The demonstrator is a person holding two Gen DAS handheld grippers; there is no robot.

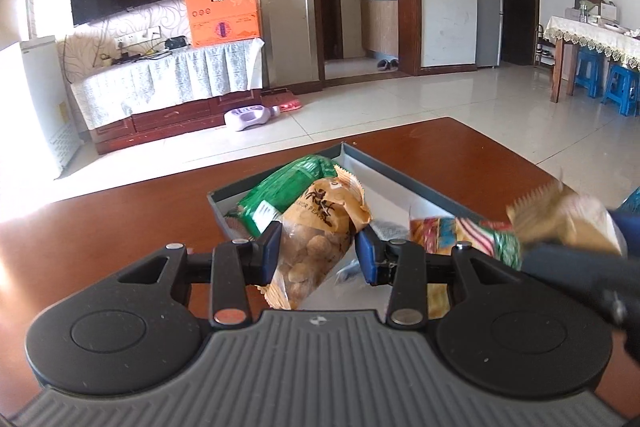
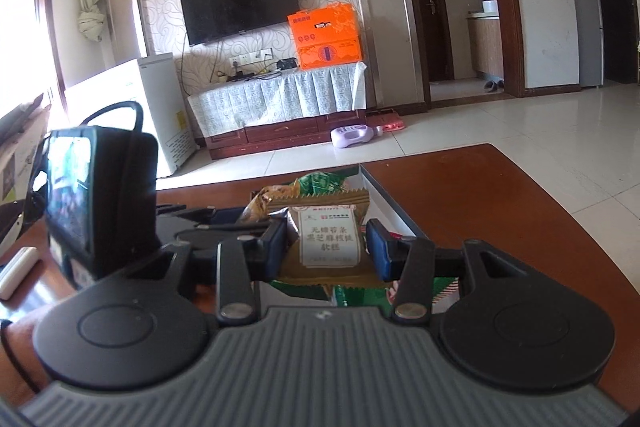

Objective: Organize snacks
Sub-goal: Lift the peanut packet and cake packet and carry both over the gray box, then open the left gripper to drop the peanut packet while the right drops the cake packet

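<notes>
Right gripper (image 2: pixel 326 245) clamped on gold snack pack (image 2: pixel 326 239); left gripper (image 1: pixel 316 253) jaws apart around peanut bag (image 1: pixel 320 243). Lower pack flat into box (image 1: pixel 400 179) near right edge.

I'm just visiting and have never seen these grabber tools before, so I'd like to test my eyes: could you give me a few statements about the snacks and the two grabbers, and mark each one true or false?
1. The left gripper has an orange bag of round snacks between its fingers. True.
2. The green snack packet lies on the floor. False: it lies in the grey box on the brown table.
3. The right gripper has a gold packet with a white label between its fingers. True.
4. The television is showing a programme. False: its screen is dark.
</notes>
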